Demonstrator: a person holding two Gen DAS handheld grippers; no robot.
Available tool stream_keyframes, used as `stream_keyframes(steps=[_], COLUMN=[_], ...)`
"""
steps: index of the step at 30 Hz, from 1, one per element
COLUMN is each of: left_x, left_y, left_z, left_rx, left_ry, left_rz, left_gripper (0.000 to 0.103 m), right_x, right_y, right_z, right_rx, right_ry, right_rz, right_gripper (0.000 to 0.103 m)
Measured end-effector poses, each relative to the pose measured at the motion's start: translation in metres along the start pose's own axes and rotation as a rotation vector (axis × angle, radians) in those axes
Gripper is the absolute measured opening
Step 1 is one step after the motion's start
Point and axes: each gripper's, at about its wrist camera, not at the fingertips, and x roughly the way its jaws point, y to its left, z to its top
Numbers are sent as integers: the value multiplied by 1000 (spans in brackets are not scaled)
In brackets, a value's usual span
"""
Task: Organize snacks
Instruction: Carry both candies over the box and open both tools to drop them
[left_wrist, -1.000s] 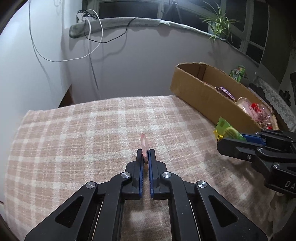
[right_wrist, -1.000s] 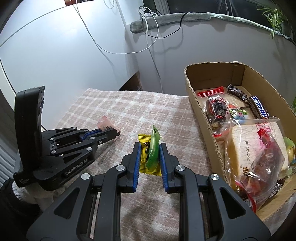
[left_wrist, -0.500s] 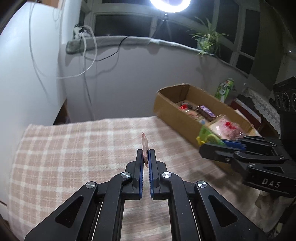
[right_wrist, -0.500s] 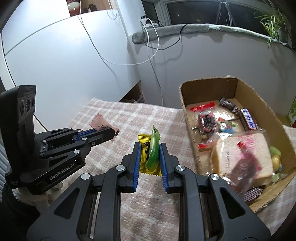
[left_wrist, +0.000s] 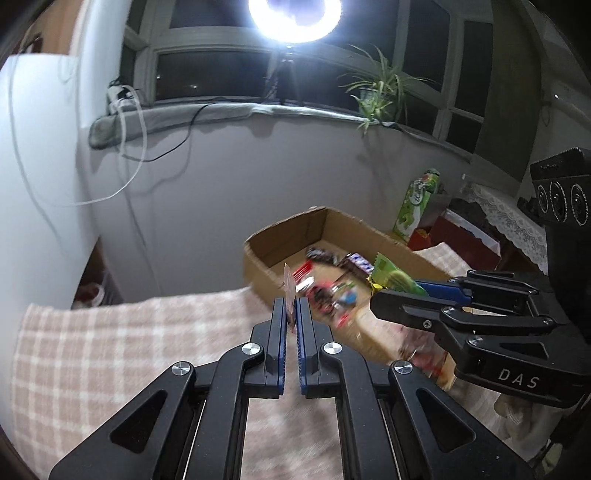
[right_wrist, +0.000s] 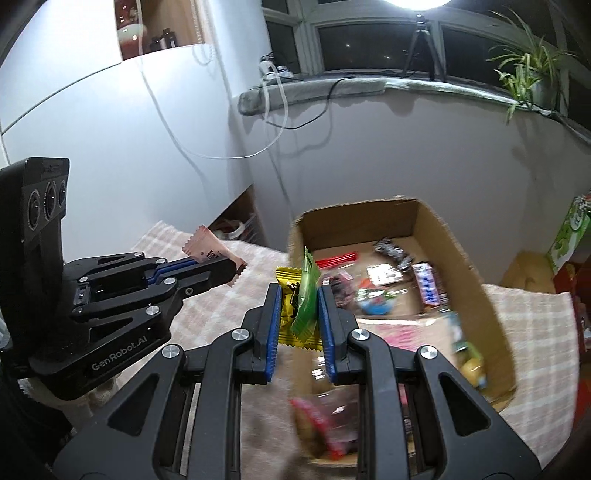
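My left gripper (left_wrist: 291, 306) is shut on a small pink snack packet (left_wrist: 288, 284), held in the air left of the cardboard box (left_wrist: 284, 236). The packet also shows in the right wrist view (right_wrist: 207, 251). My right gripper (right_wrist: 297, 295) is shut on a green packet (right_wrist: 306, 295) and a yellow packet (right_wrist: 290, 291), held above the near left edge of the cardboard box (right_wrist: 432, 218). The green packet also shows in the left wrist view (left_wrist: 391, 275). The box holds several wrapped snacks, blurred by motion.
A pink checked cloth (left_wrist: 110, 343) covers the table. A green carton (left_wrist: 415, 199) and a red box (left_wrist: 461, 236) stand right of the cardboard box. A ring light (left_wrist: 293, 16) glares above the window sill with a potted plant (left_wrist: 376, 92).
Both grippers have risen from the cloth and moved toward the box, each still holding its packets. The views now tilt upward and the box contents are blurred.
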Motion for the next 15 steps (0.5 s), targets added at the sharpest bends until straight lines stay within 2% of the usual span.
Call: stream_keyframes(steps=[15], left_x=[56], left_y=[-29], left_z=[23], left_rx=[9], left_ry=[59], left_rz=[-24], left_gripper=[4], right_x=[24], right_y=[-77], right_z=[8], right_rx=[85], right_ry=[63], right_rz=[-27], right_gripper=[20])
